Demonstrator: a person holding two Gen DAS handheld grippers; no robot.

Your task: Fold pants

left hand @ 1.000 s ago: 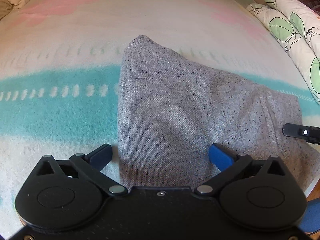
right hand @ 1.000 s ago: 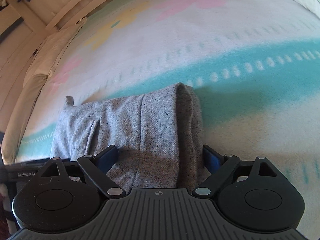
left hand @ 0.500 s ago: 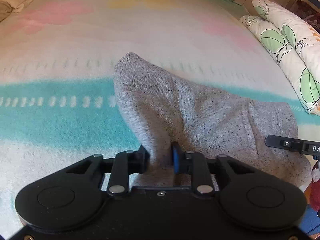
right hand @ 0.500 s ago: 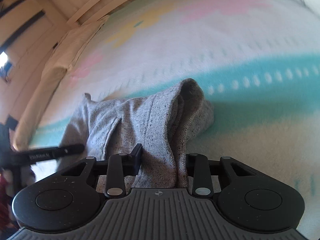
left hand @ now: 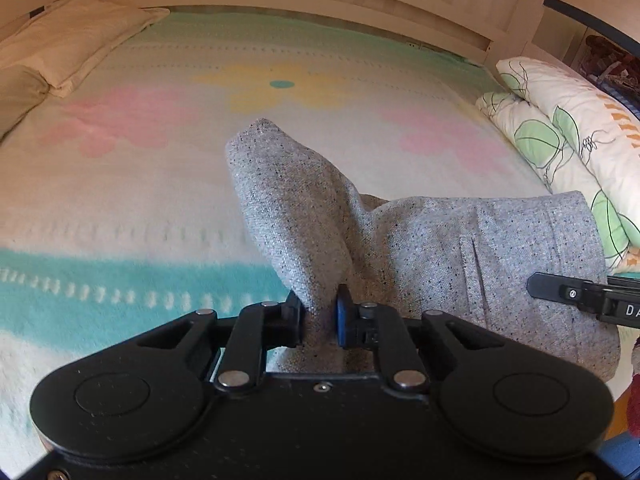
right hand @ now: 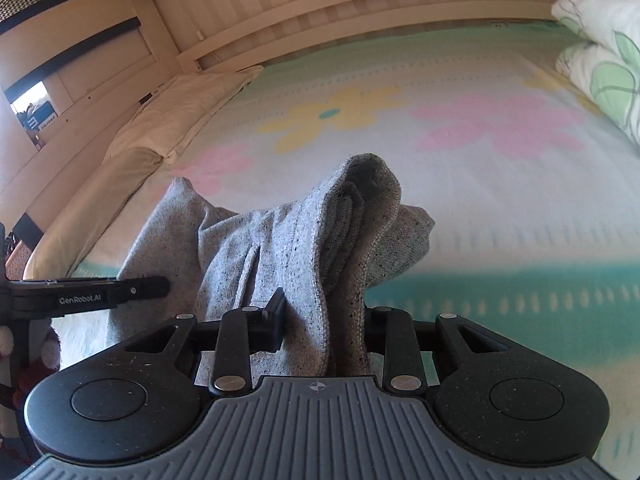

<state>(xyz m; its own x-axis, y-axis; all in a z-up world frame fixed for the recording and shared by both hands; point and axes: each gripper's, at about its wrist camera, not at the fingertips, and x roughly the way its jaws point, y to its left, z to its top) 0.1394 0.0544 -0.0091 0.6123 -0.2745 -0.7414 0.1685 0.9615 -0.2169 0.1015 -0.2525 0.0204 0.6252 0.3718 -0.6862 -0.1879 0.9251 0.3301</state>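
The grey speckled pants [left hand: 460,248] are a folded bundle held up off a pastel flowered blanket [left hand: 160,200]. My left gripper [left hand: 320,316] is shut on the near edge of the pants, and a peak of cloth rises in front of it. My right gripper [right hand: 324,324] is shut on the other end of the pants [right hand: 280,248], whose layered edge bunches up between the fingers. Each gripper shows at the side of the other's view, the right one [left hand: 584,300] and the left one [right hand: 84,296].
Cream pillows [left hand: 68,40] lie at the bed's left side and leaf-print pillows [left hand: 568,132] at its right. A wooden slatted bed rail [right hand: 360,4] runs along the far side. The blanket [right hand: 500,208] stretches out beyond the pants.
Both grippers went from open to shut on the pants' near edge, then lifted it. The cloth now stands up in peaks and the views have tilted up toward the bed rail.
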